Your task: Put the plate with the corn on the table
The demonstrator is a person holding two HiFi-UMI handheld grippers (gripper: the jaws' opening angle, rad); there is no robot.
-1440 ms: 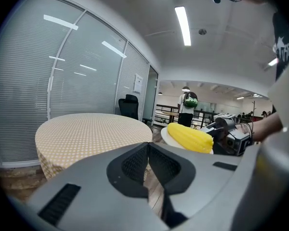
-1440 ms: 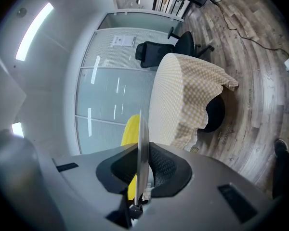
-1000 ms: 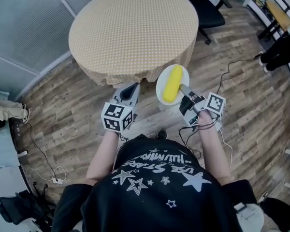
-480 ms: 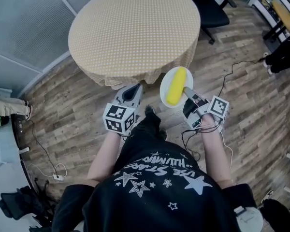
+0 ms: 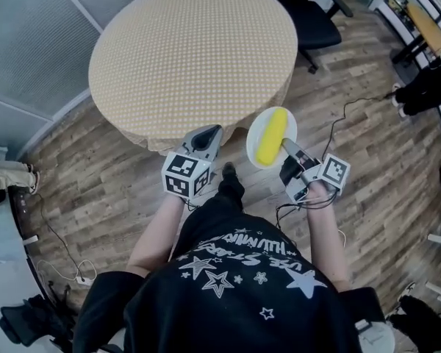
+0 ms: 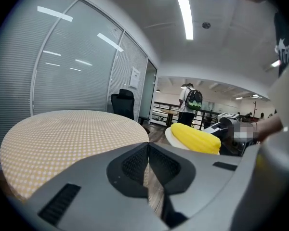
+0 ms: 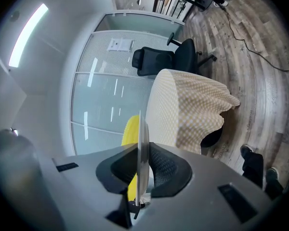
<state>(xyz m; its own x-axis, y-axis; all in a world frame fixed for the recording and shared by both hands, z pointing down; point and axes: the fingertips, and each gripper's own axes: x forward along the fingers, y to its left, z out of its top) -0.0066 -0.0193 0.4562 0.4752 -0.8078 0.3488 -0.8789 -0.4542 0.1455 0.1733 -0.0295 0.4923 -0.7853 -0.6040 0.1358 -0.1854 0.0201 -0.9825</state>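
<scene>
Jaws on my right gripper (image 5: 287,147) pinch the rim of the plate (image 5: 255,145), corn (image 5: 271,135) lying on top; my left gripper (image 5: 210,132) has its jaws closed on nothing. I have stepped closer, so the plate is now near the tabletop (image 5: 191,50), not over it yet.

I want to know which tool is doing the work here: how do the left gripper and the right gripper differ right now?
The right gripper is shut on the rim of the plate that carries the corn; the left gripper is shut on nothing. In the head view the left gripper's tip meets the near edge of the table, while the right gripper is over floor beside it. Both point toward the table.
</scene>
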